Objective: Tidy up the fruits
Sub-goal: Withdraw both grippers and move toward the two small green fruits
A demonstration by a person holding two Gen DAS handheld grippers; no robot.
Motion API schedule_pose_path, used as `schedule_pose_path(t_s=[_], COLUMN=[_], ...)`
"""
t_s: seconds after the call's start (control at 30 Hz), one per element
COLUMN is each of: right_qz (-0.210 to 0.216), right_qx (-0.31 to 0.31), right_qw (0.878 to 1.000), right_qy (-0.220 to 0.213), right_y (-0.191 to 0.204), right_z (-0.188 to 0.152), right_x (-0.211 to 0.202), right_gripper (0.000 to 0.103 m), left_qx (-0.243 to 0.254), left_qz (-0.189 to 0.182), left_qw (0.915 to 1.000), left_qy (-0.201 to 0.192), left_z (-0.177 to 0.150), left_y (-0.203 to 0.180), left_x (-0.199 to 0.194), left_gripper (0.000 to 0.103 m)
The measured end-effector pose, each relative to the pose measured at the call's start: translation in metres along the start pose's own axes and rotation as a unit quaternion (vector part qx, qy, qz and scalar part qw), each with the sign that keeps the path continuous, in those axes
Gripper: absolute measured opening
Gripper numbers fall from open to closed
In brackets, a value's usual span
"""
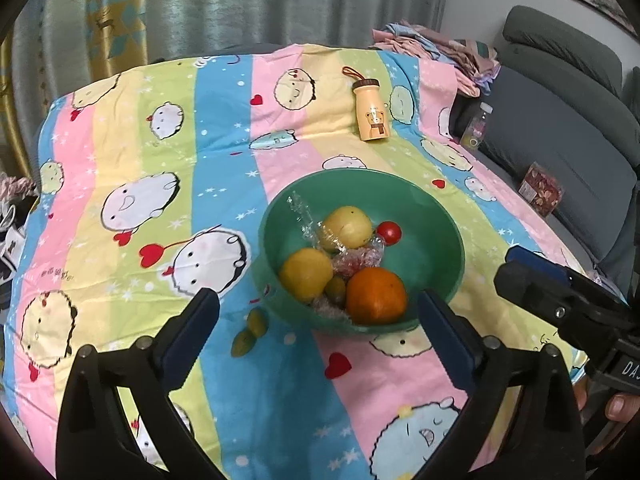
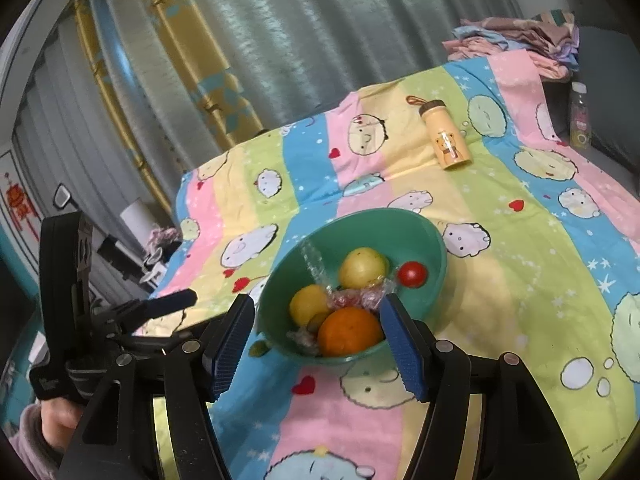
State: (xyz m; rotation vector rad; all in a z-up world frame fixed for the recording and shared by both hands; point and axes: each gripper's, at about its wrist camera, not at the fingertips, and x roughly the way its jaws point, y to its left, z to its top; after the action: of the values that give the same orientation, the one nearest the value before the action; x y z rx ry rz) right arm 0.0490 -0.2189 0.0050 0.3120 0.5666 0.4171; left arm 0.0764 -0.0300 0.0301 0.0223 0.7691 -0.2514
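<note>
I see a green bowl in the middle of the left view. An orange, two yellow fruits and a small red tomato sit inside. My left gripper and right gripper both stand apart, holding nothing.

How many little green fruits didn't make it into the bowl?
2. One small green fruit and a second lie touching on the cloth, just outside the green bowl. Another green one sits inside, and more may be hidden.
</note>
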Motion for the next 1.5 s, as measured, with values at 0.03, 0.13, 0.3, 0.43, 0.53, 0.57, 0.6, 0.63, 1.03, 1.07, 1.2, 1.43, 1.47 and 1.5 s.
schedule_pose_path(t_s=[0.03,0.13,0.3,0.43,0.53,0.57,0.6,0.63,1.03,1.07,1.2,1.43,1.47,1.5], right_qz=[0.001,0.002,0.005,0.003,0.005,0.006,0.007,0.008,0.016,0.016,0.015,0.017,0.017,0.017], right_qx=[-0.002,-0.011,-0.025,-0.044,-0.053,-0.054,-0.055,-0.055,-0.057,-0.057,-0.051,-0.047,-0.047,-0.046], right_qw=[1.000,1.000,0.999,0.998,0.996,0.996,0.995,0.995,0.991,0.990,0.990,0.989,0.989,0.988], right_qy=[0.001,0.011,0.028,0.050,0.066,0.071,0.077,0.082,0.123,0.124,0.130,0.142,0.143,0.144], right_y=[0.002,0.010,0.021,0.032,0.037,0.038,0.039,0.039,0.040,0.039,0.034,0.029,0.028,0.027], right_z=[-0.001,-0.007,-0.018,-0.029,-0.037,-0.041,-0.044,-0.047,-0.070,-0.071,-0.071,-0.076,-0.076,-0.076], right_x=[-0.002,-0.005,-0.007,-0.004,0.000,0.002,0.004,0.006,0.030,0.032,0.039,0.049,0.051,0.052], right_gripper=[0.066,0.067,0.067,0.067,0.067,0.067,0.067,0.067,0.067,0.067,0.067,0.067,0.067,0.067], left_qx=[-0.003,-0.015,-0.033,-0.054,-0.089,-0.099,-0.112,-0.123,-0.138,-0.133,-0.103,-0.063,-0.058,-0.054], left_qz=[0.001,0.004,0.009,0.021,0.028,0.026,0.024,0.022,0.000,-0.003,-0.014,-0.039,-0.041,-0.043], left_qw=[1.0000,0.9999,0.9994,0.9983,0.9955,0.9946,0.9931,0.9918,0.9897,0.9904,0.9939,0.9966,0.9967,0.9967], left_qy=[0.000,-0.001,0.000,0.005,0.017,0.021,0.025,0.029,0.039,0.038,0.036,0.037,0.039,0.042], left_z=[-0.002,-0.012,-0.029,-0.046,-0.064,-0.069,-0.075,-0.082,-0.104,-0.102,-0.090,-0.069,-0.067,-0.066], left_y=[0.002,0.009,0.023,0.041,0.063,0.068,0.075,0.081,0.094,0.094,0.089,0.082,0.081,0.081], left_x=[-0.003,-0.013,-0.024,-0.028,-0.027,-0.026,-0.025,-0.024,0.000,0.003,0.021,0.059,0.065,0.069], left_gripper=[0.100,0.100,0.101,0.101,0.101,0.101,0.101,0.101,0.099,0.098,0.092,0.069,0.061,0.058])
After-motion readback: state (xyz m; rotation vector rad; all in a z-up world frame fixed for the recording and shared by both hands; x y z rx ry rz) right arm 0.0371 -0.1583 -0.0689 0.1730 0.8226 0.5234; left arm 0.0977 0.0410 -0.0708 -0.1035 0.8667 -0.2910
